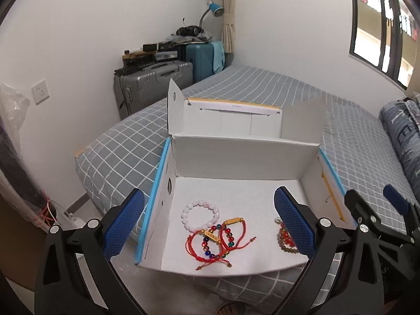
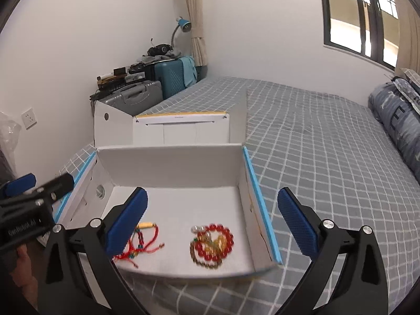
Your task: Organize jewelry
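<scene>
- left tongs sit nearest the lens, blue pads spread wide and empty, straddling the near left part of the white box; one pad hangs outside the box's left wall.
- right tongs gape just as wide, holding nothing, over the box's near right part, one pad outside its right wall.
- inside the box, on its floor, a pale pink bead bracelet lies toward the left wall.
- red cord bracelets with coloured beads and gold bars touch the pink one on its near side.
- red bead bracelet, piled with brownish beads, lies near the box's right wall.
- the box rests open on a grey checked bed.
</scene>
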The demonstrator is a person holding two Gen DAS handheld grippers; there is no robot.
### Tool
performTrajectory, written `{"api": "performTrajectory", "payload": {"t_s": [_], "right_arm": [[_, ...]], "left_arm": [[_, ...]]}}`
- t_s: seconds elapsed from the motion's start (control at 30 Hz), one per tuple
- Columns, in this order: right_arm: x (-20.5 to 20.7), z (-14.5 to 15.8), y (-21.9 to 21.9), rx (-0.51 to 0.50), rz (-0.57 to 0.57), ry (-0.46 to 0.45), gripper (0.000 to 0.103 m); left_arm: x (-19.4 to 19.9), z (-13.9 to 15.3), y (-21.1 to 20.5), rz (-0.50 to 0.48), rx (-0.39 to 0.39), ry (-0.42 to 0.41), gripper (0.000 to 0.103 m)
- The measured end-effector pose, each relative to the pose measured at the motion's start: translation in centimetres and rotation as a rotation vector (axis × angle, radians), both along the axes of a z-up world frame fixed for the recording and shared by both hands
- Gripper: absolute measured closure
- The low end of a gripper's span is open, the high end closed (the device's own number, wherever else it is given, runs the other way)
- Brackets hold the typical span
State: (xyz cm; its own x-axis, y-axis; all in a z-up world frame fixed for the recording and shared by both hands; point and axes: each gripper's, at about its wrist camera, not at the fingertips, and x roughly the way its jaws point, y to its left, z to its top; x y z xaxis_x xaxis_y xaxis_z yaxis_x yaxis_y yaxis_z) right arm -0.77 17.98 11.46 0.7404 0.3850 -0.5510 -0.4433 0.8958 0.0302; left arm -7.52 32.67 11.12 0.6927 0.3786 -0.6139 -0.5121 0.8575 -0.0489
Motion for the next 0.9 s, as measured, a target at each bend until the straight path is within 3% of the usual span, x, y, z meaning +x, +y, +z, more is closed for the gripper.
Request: {"api": "performTrajectory", "payload": {"t_s": [0.23, 0.43, 0.9], "right_arm": [[-3.5, 0.0, -2.1, -0.004, -0.007, 0.009, 0.008], [-5.6, -1.0, -3.1, 0.003, -0.016, 0.020, 0.008], [-5.9, -2.6, -3.2, -0.016, -0.013, 0.056, 0.008]], "left_arm": [[-2.3, 0.2, -1.5, -0.047, 0.007, -0.027, 0.006], [-3.8, -1.5, -2.5, -0.074, 0.010, 0.004, 0.006], [-5.1, -4.1, -3.0, -0.086, 0.009, 0.056, 0.006]]}}
